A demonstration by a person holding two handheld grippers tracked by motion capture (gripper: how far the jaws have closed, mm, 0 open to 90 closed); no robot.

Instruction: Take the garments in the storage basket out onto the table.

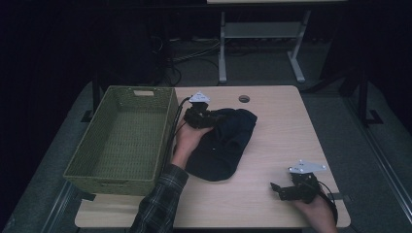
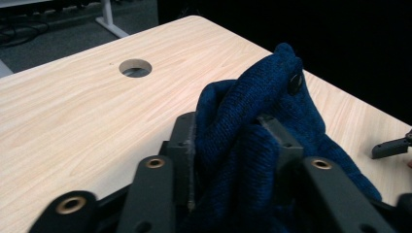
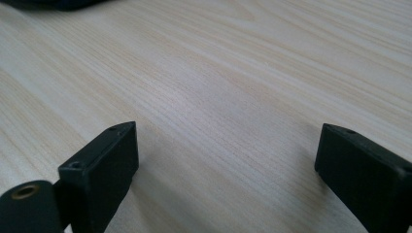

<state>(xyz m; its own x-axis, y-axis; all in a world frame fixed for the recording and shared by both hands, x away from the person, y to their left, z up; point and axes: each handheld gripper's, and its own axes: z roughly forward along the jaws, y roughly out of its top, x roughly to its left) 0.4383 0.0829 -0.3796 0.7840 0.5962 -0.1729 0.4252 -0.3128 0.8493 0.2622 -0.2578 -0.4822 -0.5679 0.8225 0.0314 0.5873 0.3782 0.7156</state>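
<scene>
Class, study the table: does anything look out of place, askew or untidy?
The dark blue knitted garment lies crumpled on the table beside the green wicker basket; a bunched fold stands up between the left gripper fingers.

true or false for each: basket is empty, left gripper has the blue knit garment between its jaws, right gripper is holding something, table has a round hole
1. The green woven basket is empty. True.
2. The left gripper has the dark blue knit garment between its jaws. True.
3. The right gripper holds something. False: its jaws stand wide apart over bare wood.
4. The table has a round hole. True.
5. The garment lies inside the basket. False: it lies on the table, right of the basket.
</scene>
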